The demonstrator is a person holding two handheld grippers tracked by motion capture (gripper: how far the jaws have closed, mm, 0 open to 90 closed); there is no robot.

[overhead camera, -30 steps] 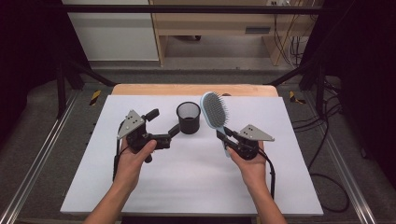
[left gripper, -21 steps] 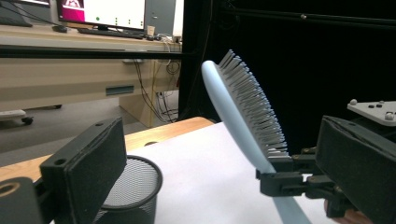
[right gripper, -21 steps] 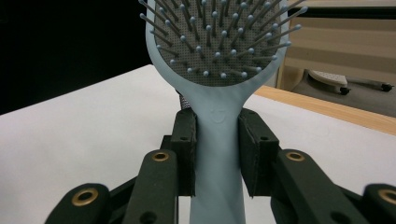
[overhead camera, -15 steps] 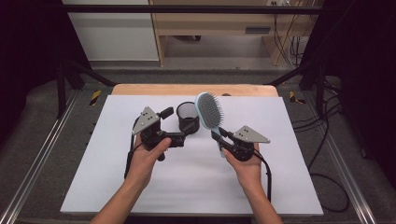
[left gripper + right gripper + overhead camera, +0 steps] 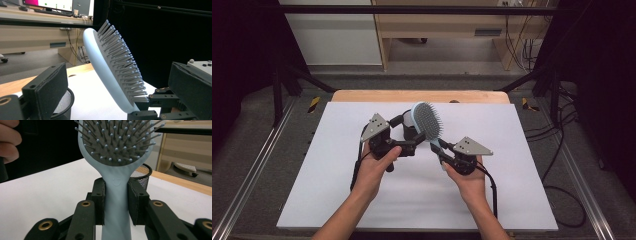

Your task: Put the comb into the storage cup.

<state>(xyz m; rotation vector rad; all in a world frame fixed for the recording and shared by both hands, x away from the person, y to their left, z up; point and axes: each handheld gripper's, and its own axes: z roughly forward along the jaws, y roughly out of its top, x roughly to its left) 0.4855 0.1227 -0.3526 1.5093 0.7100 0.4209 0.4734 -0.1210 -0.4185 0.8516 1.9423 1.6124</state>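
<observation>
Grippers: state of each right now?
Left gripper: jaws open, holding nothing.
Right gripper: jaws closed on the pale blue plastic hairbrush, at its handle.

You are holding a pale blue paddle hairbrush (image 5: pixel 427 121) by its handle, head tilting toward eleven o'clock, grey bristles facing up and right; a black mesh cup (image 5: pixel 407 131) is standing just behind it.

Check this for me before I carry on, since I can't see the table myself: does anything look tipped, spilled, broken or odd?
Nothing stands out. The right gripper clamps the blue hairbrush by its handle, head up and intact. The mesh cup stands upright on the white table. The left gripper is open beside the brush.
</observation>
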